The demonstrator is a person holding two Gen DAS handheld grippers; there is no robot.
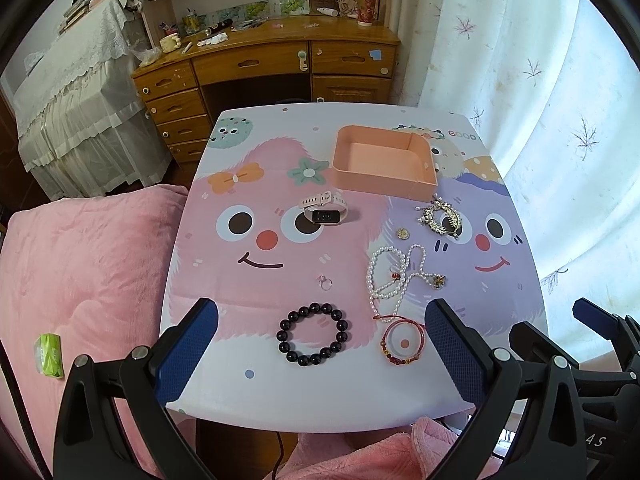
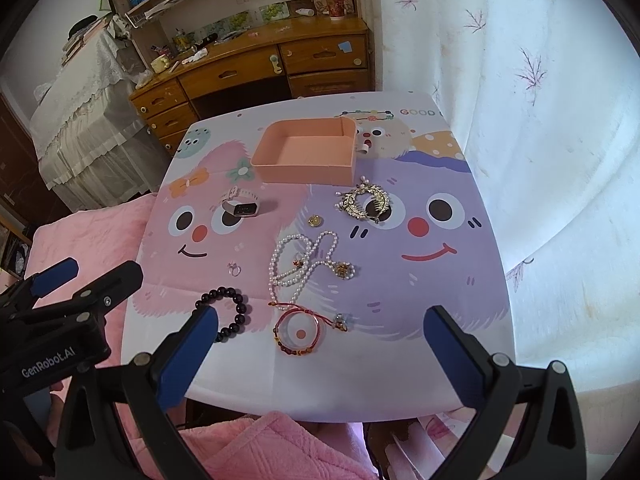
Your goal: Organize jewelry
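The left hand-held gripper (image 1: 320, 336) was spread wide and held nothing; the right hand-held gripper (image 2: 320, 340) beside it was equally wide and empty. Nothing had been sorted yet, judging by the layout.

Just ahead of the left one lay the black bead bracelet (image 1: 313, 334). The red cord bracelet (image 2: 298, 334) lay just ahead of the right one. A little farther out sat a small ring (image 1: 325, 282) and the tangled pearl necklace (image 2: 304, 264), then a gold coin-like piece (image 2: 314, 221), the watch (image 1: 325, 209) and the gold hair comb (image 2: 365, 200). Farthest away stood the pink tray (image 1: 420, 188), empty.

So every piece probably remained to be moved. The surface (image 2: 460, 300) was bare to the right of the right gripper, offering free room. Its near edge sat right under both grippers, and the bracelets lay close to it, so they could likely slip off.
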